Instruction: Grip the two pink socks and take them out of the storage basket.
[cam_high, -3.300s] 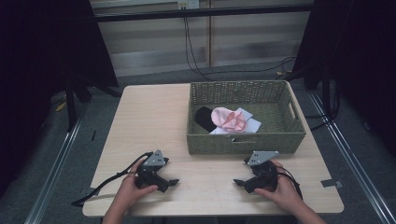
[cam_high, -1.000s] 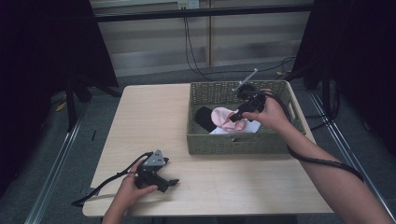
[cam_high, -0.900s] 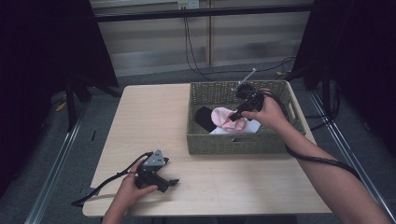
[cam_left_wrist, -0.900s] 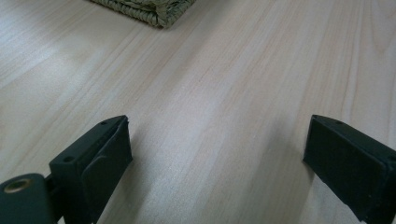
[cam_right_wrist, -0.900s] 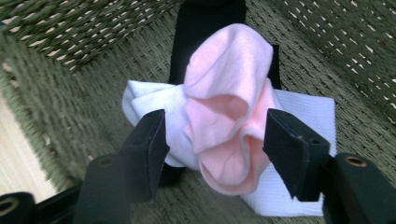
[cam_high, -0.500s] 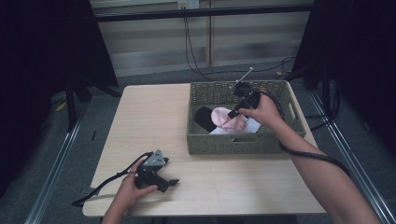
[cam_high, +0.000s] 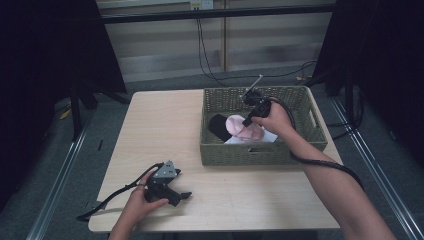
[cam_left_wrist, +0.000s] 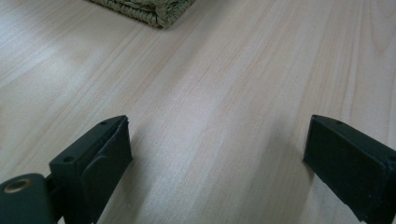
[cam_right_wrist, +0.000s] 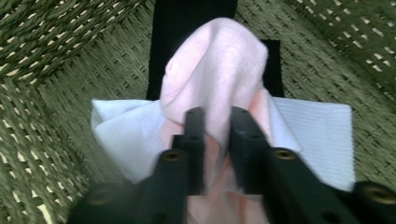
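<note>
A pink cloth (cam_high: 236, 128) (cam_right_wrist: 219, 60) lies bunched in the woven green basket (cam_high: 260, 155) on top of a white cloth (cam_right_wrist: 317, 130) and a black cloth (cam_right_wrist: 187, 18). My right gripper (cam_high: 246, 123) (cam_right_wrist: 217, 114) reaches down into the basket; its jaws have just been closing and now pinch a fold of the pink cloth. My left gripper (cam_high: 182, 196) (cam_left_wrist: 217, 140) rests low on the wooden table (cam_high: 165, 125) near the front edge, jaws wide apart with nothing between them.
The basket (cam_left_wrist: 154, 9) stands on the right half of the table, its walls around the right gripper. A black cable (cam_high: 320, 162) trails along the right forearm. Dark curtains and metal floor rails flank the table.
The right hand has moved down and left inside the basket onto the pink cloth, and its jaws have closed on it. The left hand has stayed still.
</note>
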